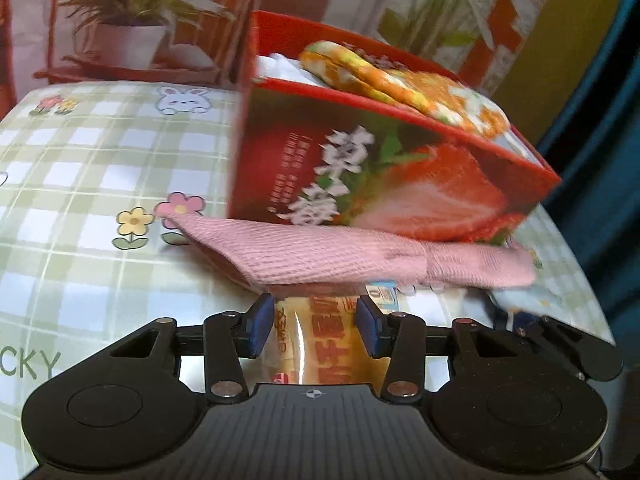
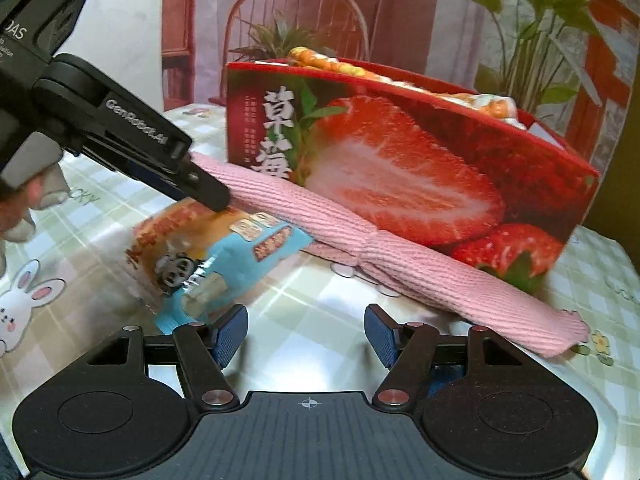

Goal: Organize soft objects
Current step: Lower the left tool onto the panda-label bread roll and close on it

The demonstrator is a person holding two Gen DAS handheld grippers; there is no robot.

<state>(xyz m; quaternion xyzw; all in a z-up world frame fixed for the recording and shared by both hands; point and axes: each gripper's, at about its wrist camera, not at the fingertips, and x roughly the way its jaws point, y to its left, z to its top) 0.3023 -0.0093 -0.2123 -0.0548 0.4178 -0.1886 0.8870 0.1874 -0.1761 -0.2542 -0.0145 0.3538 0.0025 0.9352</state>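
The left gripper (image 1: 316, 326) points down at a slant, and its blue pads (image 1: 260, 322) are clamped on a glossy orange and light-blue plastic snack packet (image 2: 208, 256), which fills the gap between them. In the right wrist view the tip of that gripper presses on the packet's orange end. The right gripper (image 2: 306, 334) has its jaws apart with nothing between them, only bare tablecloth.

Taking the red cardboard box printed with a cut strawberry (image 2: 400, 168) as the landmark: the packet lies on the table just in front of the box's near-left corner, well clear of its opening. A long pink ribbed knitted cloth (image 2: 420, 268) lies along the foot of the box's printed face, touching it, and its left part lies over the far end of the packet. The empty right gripper hovers in front of the box, nearer than the pink cloth. Inside the box, an orange, yellow and white patterned soft pad (image 1: 400, 84) rises above the rim, with something white (image 1: 284, 66) beside it at the left end. The box stands on a green-and-white checked tablecloth with cartoon rabbits and flowers (image 1: 100, 168).
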